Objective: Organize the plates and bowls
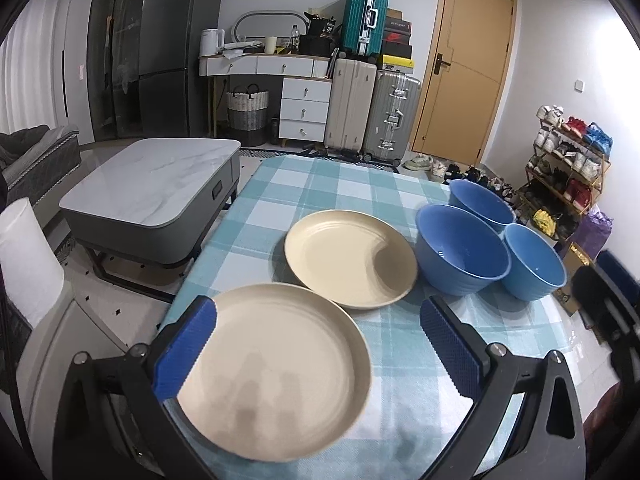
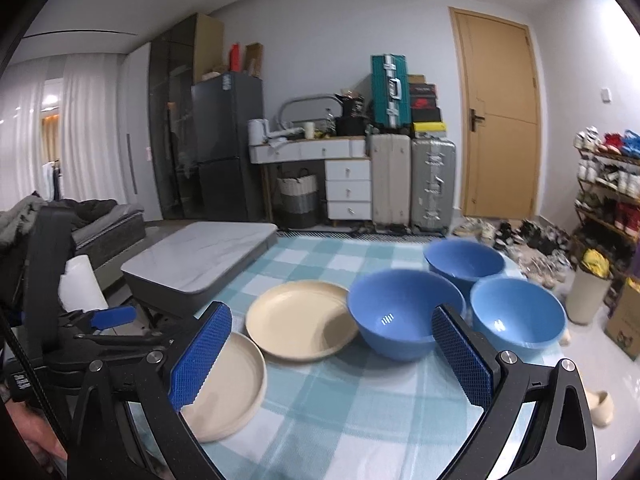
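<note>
Checked blue tablecloth (image 1: 304,200), cream plates (image 1: 276,368), blue bowls (image 1: 460,252), suitcases (image 1: 392,116) behind, both tools spread apart.

We find the near plate (image 2: 228,384) partly hidden behind the right tongs' blue pad (image 2: 200,356); shoes on the rack (image 1: 568,152) are too small to tell apart.

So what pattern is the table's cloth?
Light blue and white checked tablecloth, clearest in the left wrist view.
</note>
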